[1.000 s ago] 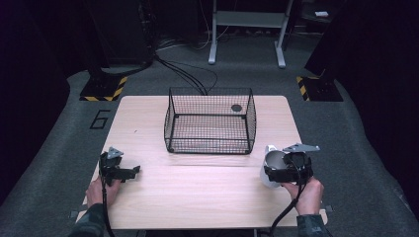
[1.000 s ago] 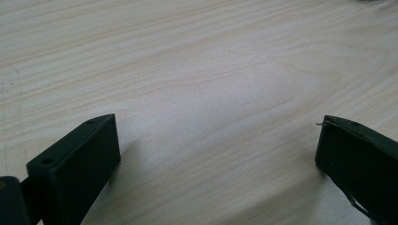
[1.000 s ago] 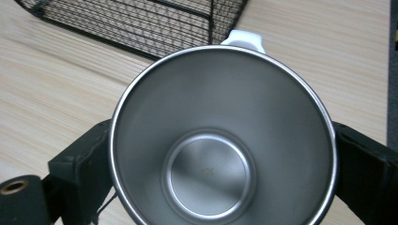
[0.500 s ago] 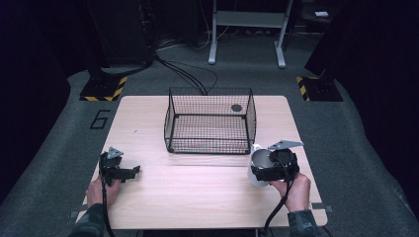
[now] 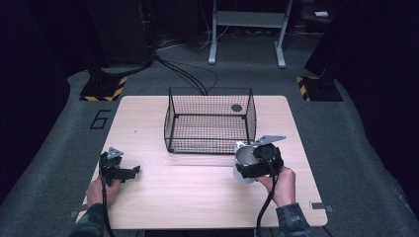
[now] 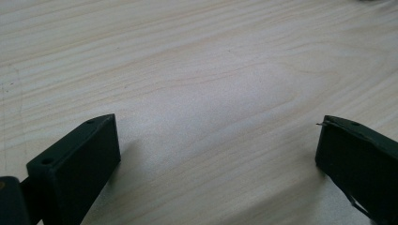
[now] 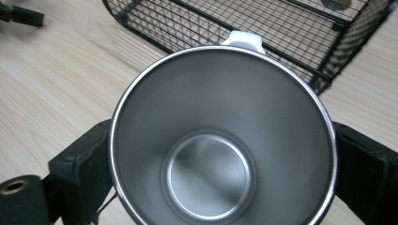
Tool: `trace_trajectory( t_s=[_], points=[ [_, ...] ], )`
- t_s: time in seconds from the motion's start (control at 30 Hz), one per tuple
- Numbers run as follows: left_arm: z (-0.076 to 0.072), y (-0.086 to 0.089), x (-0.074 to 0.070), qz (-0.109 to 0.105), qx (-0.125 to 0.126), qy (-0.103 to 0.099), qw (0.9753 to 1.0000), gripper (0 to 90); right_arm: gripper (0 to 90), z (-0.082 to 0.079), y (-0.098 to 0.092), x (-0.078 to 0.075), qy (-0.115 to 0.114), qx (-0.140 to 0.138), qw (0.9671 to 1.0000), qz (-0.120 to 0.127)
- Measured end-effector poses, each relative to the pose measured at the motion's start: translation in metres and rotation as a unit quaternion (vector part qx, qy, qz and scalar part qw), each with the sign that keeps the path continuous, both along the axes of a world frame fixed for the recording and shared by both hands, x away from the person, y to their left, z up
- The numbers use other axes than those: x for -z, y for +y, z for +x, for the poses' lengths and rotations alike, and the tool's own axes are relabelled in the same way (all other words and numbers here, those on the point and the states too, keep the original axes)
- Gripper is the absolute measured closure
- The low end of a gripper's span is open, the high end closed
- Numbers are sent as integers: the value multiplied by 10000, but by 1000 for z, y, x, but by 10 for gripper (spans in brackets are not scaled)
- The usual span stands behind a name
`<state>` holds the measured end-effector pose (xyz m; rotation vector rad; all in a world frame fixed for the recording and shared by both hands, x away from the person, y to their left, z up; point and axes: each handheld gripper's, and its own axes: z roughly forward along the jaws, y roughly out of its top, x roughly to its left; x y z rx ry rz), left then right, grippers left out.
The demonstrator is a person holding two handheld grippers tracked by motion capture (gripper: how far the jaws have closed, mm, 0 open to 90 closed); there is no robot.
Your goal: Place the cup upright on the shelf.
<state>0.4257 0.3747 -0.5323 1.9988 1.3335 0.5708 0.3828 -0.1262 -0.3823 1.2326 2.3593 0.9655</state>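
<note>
A steel cup (image 7: 220,140) with a white handle (image 7: 244,38) sits between the jaws of my right gripper (image 7: 220,178), which is shut on its sides. In the high view that gripper (image 5: 247,170) holds the cup (image 5: 242,157) just in front of the right front corner of a black wire basket (image 5: 210,121). The cup's mouth faces the camera and the cup holds nothing. My left gripper (image 5: 121,173) rests open near the table's front left. Between its jaws there is bare wood, and the gripper (image 6: 216,154) holds nothing.
The basket (image 7: 263,28) stands mid-table, open at the top. A small dark disc (image 5: 236,107) shows through its mesh at the far right corner. The wooden table (image 5: 197,197) has bare room in front and to both sides. Cables and stands lie on the floor beyond.
My right gripper has carried the cup leftward, from near the right edge to just in front of the basket's right corner. The left gripper has stayed put.
</note>
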Motion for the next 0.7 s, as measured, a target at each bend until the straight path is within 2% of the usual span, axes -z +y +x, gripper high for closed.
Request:
trace_trajectory(
  t_s=[0.37, 0.7],
  points=[
    [0, 0, 0, -1, -11, -14, 10000, 3, 58, 8, 17, -10, -41, -230, 9997, -21],
    [0, 0, 0, 2, -9, -10, 10000, 3, 58, 19, 26, -21, -137, -244, 9996, -18]
  ],
)
